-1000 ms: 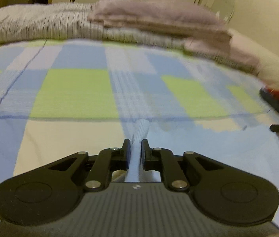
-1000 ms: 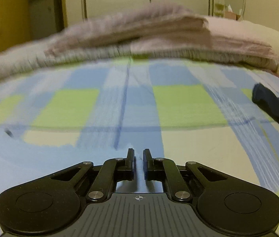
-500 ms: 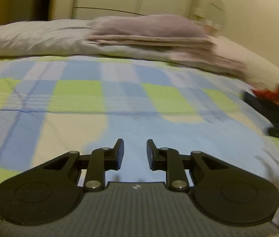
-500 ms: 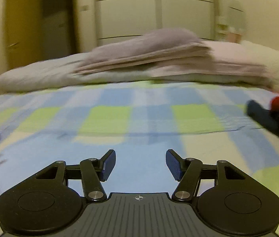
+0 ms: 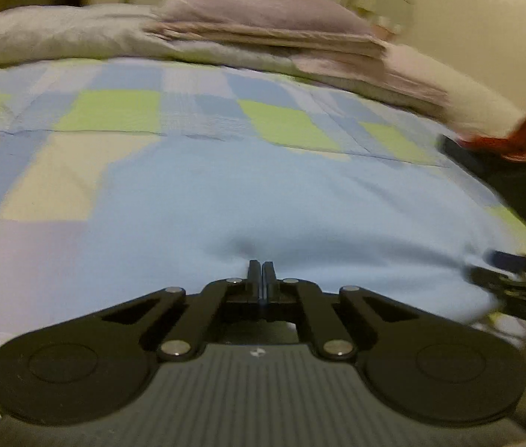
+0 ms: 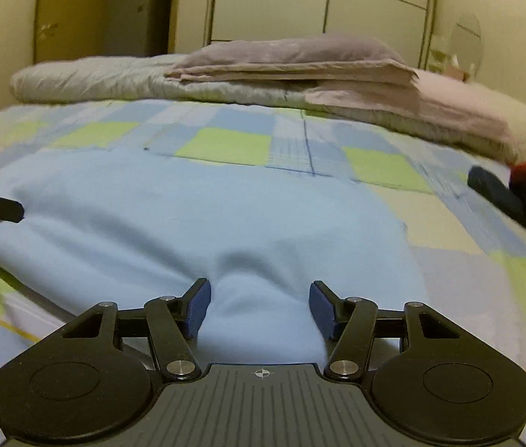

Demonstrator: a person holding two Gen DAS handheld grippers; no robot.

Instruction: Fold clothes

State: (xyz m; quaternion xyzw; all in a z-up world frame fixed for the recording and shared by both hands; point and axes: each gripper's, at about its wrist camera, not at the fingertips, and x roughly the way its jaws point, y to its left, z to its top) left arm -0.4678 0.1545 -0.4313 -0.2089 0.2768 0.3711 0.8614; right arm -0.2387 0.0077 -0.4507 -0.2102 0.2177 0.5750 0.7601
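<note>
The left claw (image 5: 261,273) sits at bottom centre, its jaws just closed together at the near edge of a light blue cloth (image 5: 281,208) that spreads across the middle of the frame. Whether it pinches any fabric is unclear. The cloth lies on a checked bed (image 5: 114,111). The right claw (image 5: 512,272) enters at the right edge. Folded bedding (image 5: 263,26) lies along the top; dark and red clothes (image 5: 516,164) sit at the right.

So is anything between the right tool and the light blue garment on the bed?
Nothing visible. The right tool is open, a raised fold of the light blue garment already sitting between its fingers. Only the checked bedspread lies beyond.
</note>
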